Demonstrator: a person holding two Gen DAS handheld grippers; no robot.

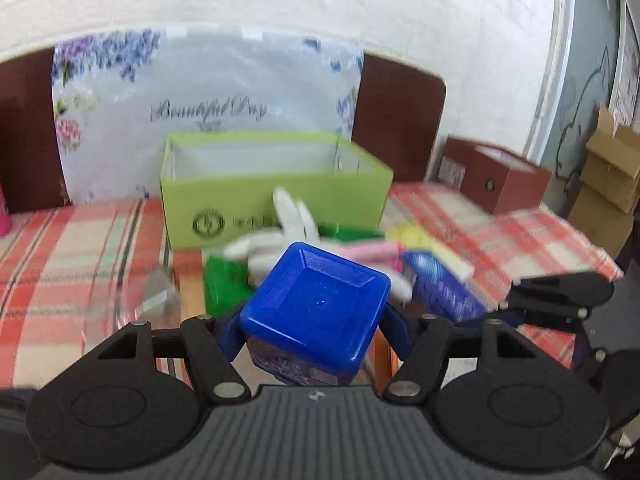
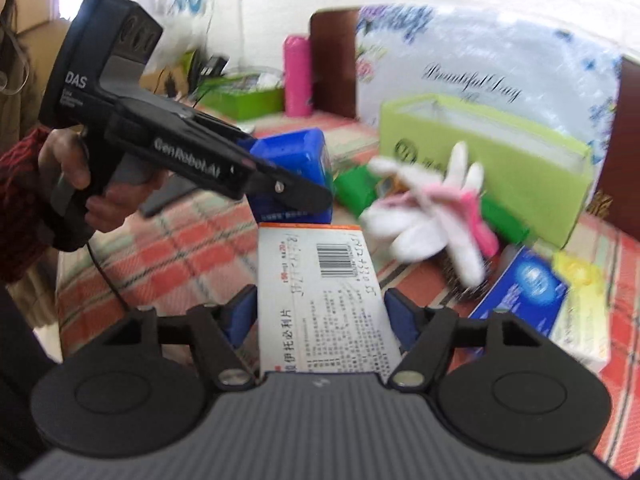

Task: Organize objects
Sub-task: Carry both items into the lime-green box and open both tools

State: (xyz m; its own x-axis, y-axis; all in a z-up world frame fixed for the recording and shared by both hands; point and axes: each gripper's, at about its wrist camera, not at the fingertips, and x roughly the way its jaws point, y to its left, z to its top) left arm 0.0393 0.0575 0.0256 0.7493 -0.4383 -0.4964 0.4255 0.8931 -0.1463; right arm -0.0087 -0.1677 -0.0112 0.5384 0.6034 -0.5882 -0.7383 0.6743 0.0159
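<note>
Your left gripper [image 1: 316,324] is clamped on the blue square-lidded plastic jar [image 1: 316,300]; your right gripper [image 2: 320,316] pinches the white printed cardboard medicine box [image 2: 324,304]. Lift both over the white glove [image 2: 424,220] and pile, clear the open light-green cardboard box's [image 1: 276,204] near rim, then release inside, one at a time.

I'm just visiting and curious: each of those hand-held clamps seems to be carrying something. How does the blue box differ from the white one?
The blue-lidded box in the left gripper is chunky and roughly cube-shaped; the white medicine carton in the right gripper is flat and long. The blue one shows a plain glossy lid; the white one shows printed text and a barcode. Both are clamped between blue pads, above the checked tablecloth.
</note>
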